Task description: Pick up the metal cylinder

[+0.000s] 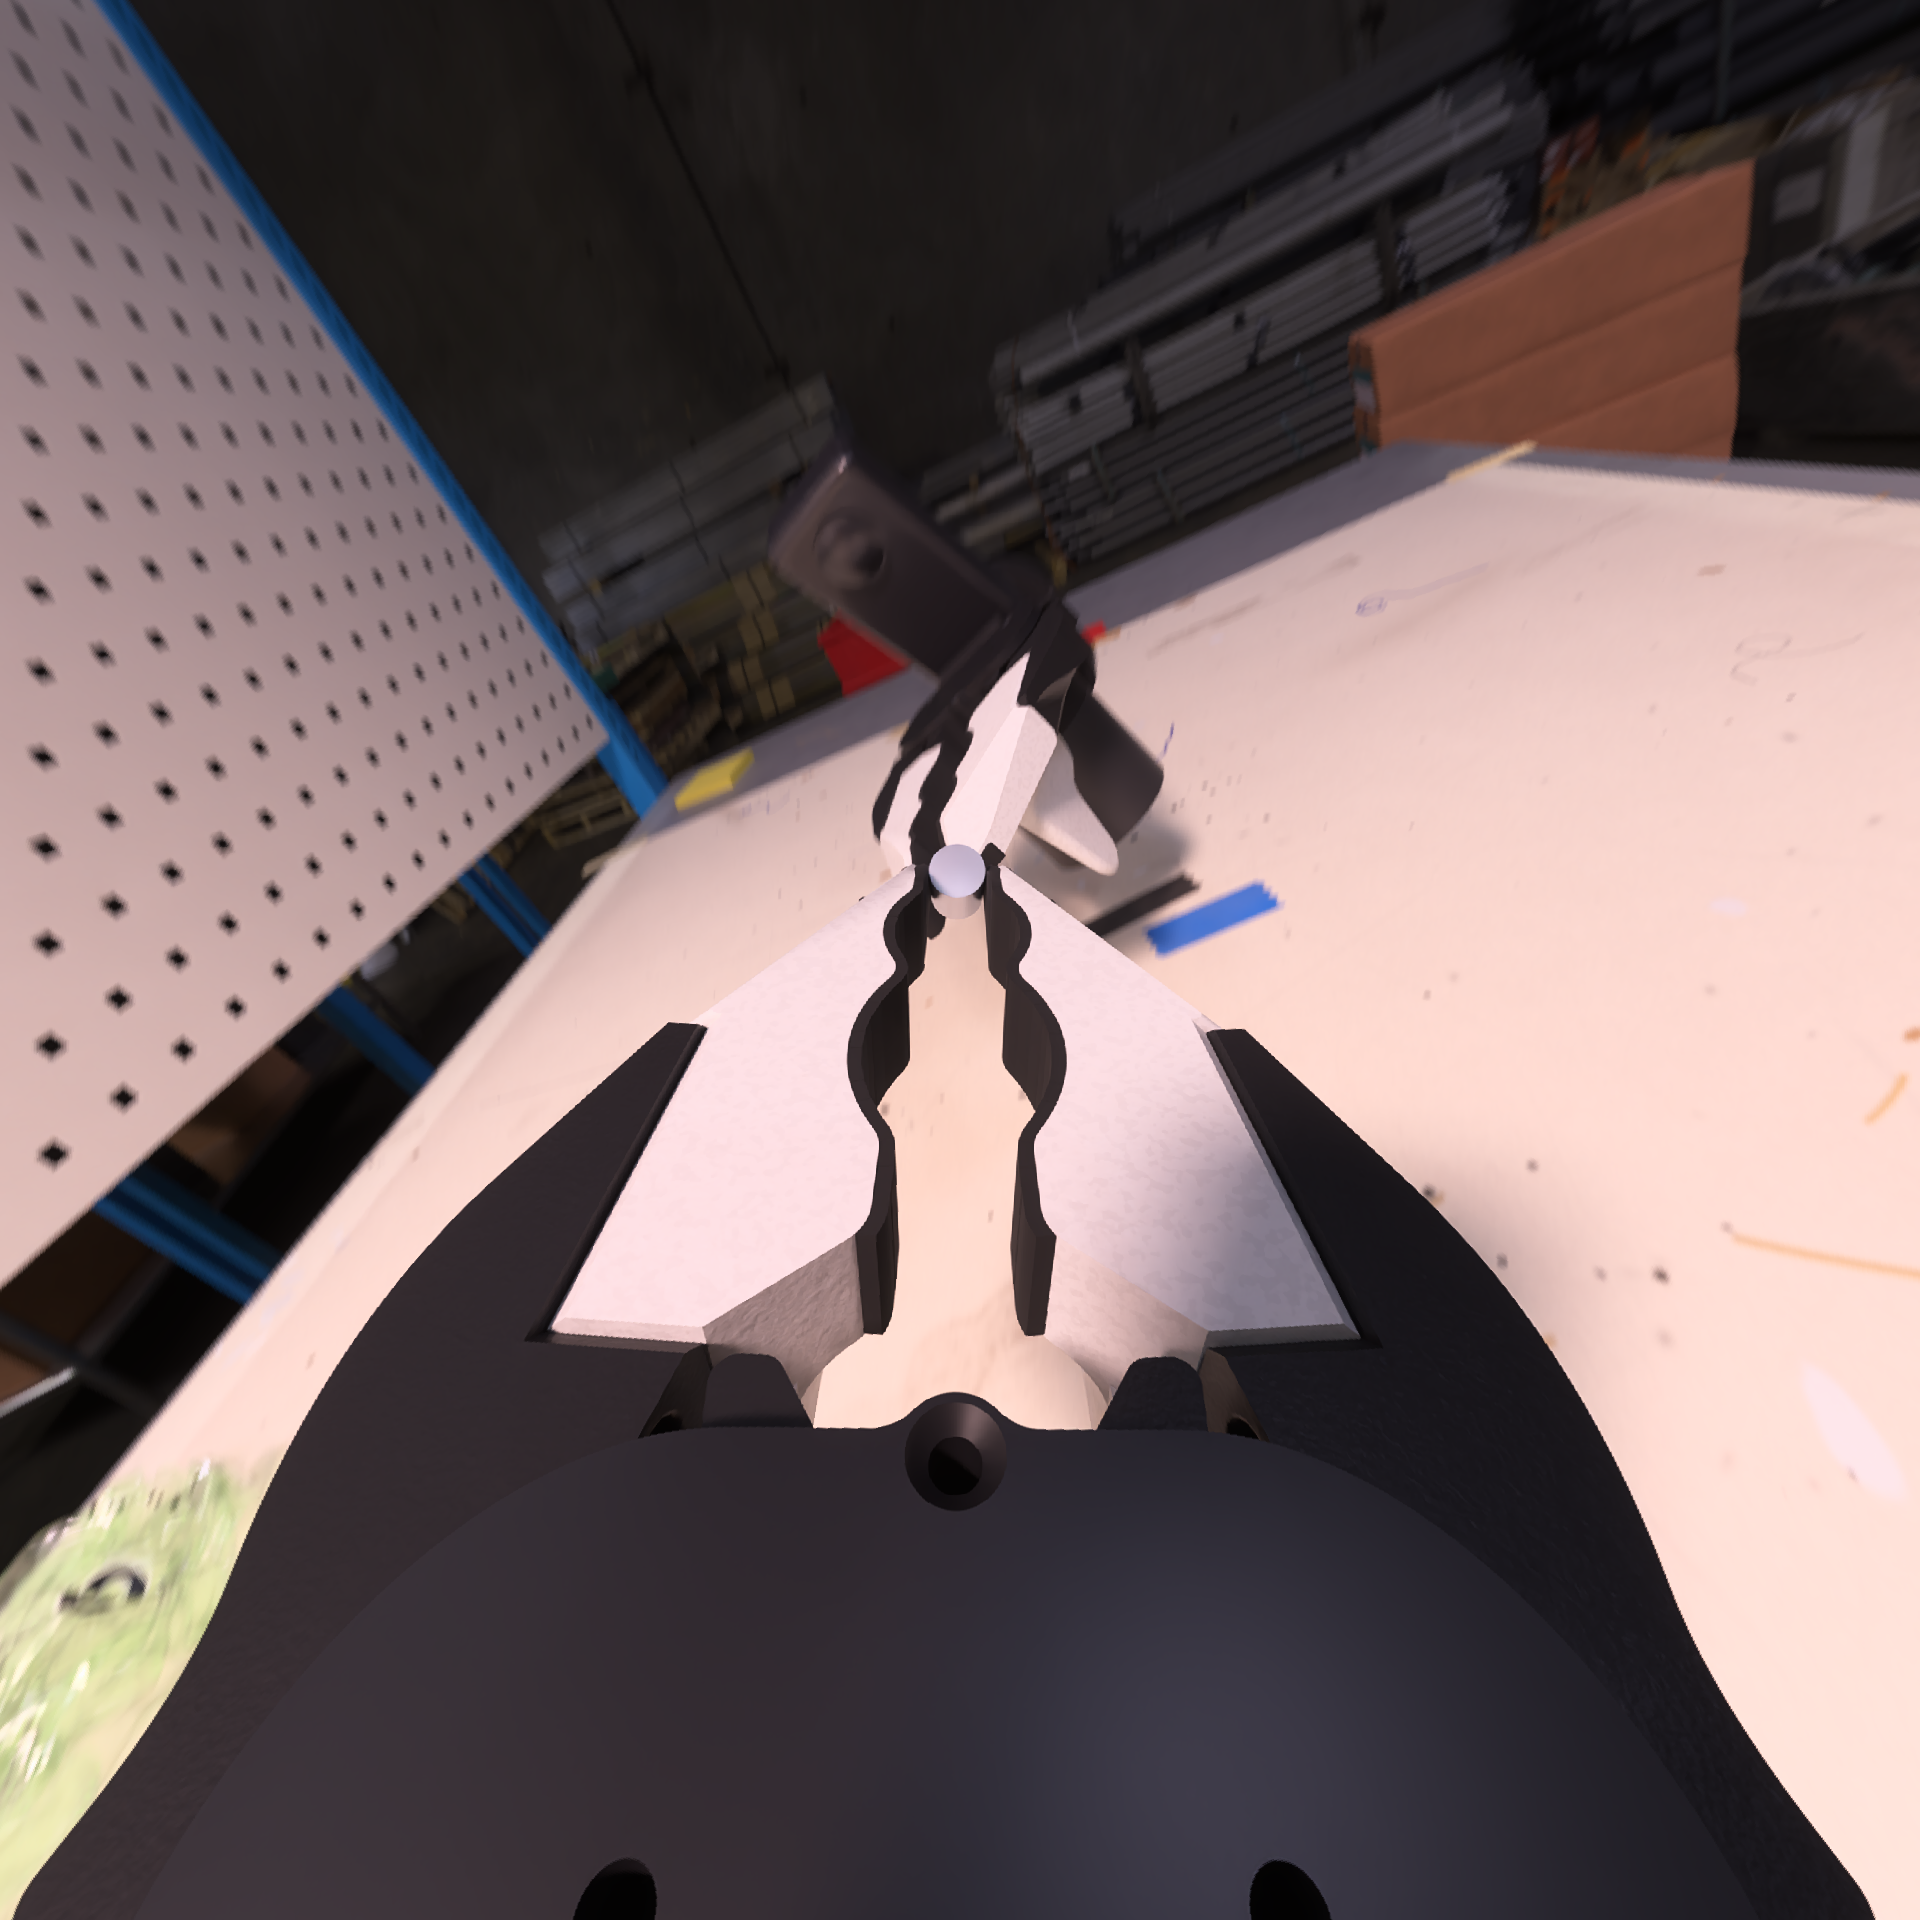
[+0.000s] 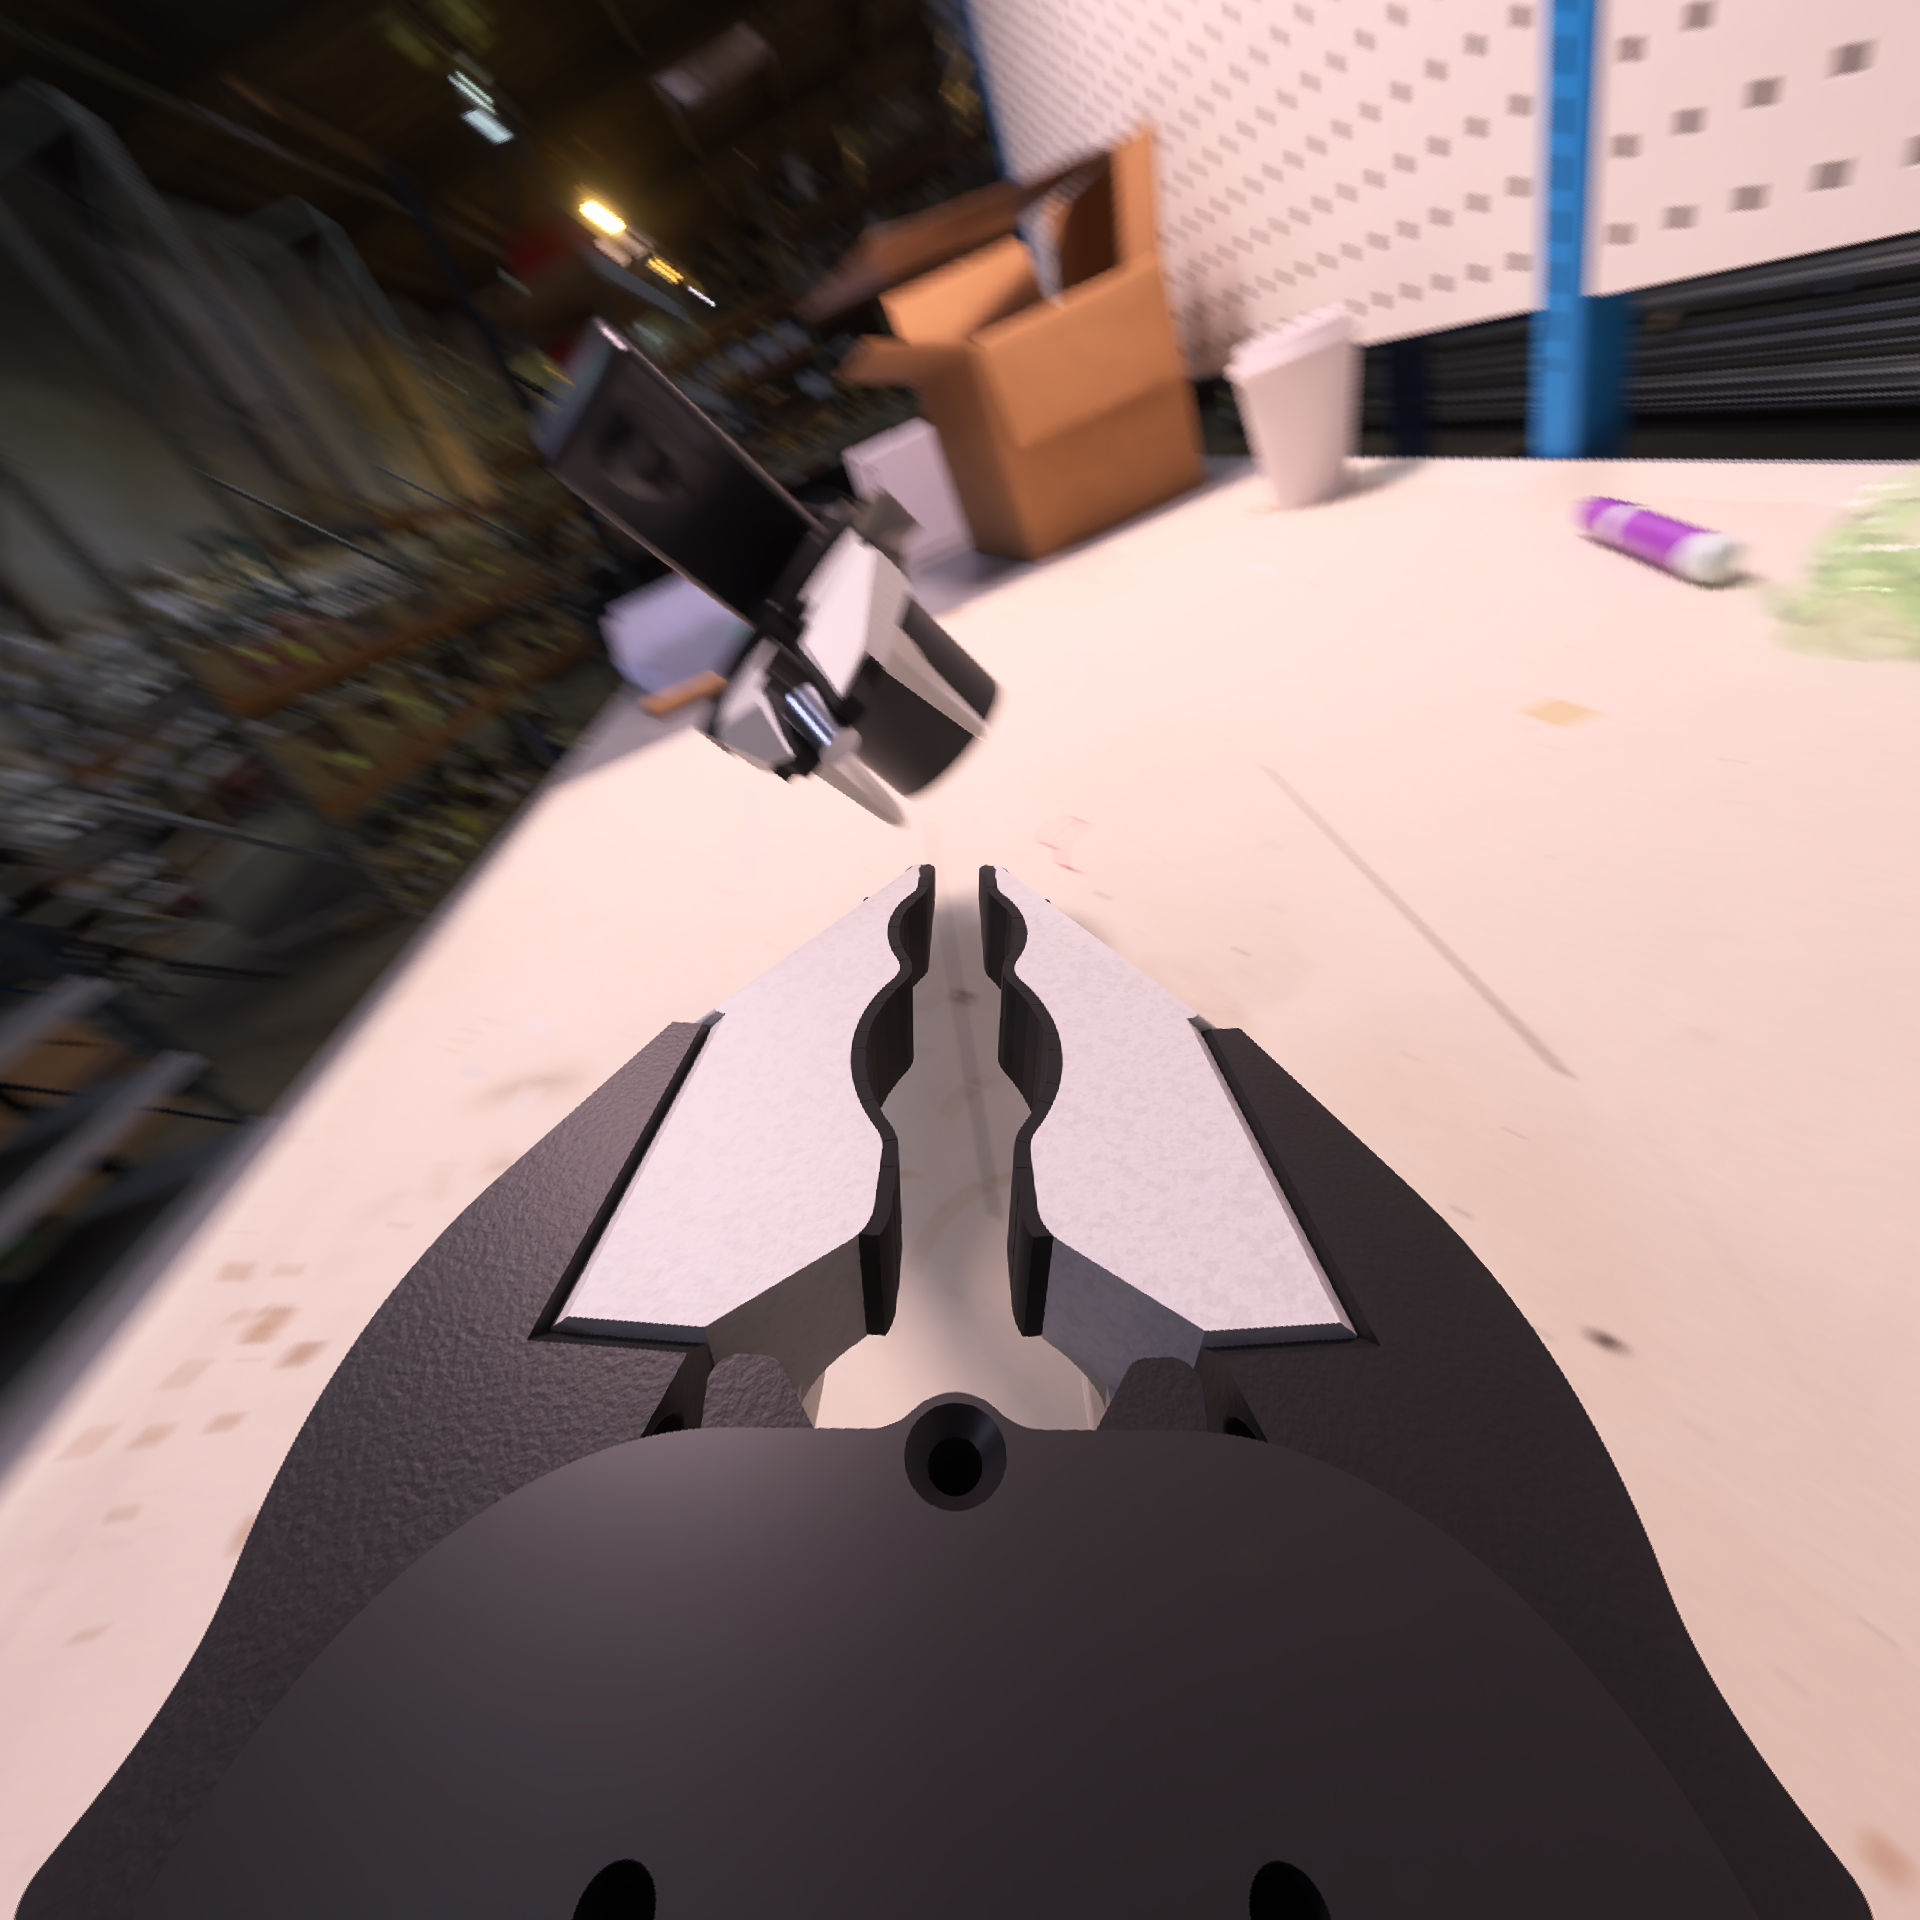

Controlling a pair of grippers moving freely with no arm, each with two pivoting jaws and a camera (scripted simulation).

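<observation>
The metal cylinder (image 1: pixel 956 871) sits pinched in the left claw (image 1: pixel 957 883); the right claw (image 2: pixel 957 873), narrowly parted and empty, hovers just beyond it above the bench (image 1: pixel 1507 935).

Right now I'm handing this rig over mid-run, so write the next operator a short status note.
Left gripper: shut on the metal cylinder, pinched at the fingertips, above the table.
Right gripper: narrow gap between its fingers, nothing in it, facing the left gripper a little way off.
Done: the cylinder looks gripped and off the table.
Left: confirm the hold is secure; the grip is only at the tips.
</observation>
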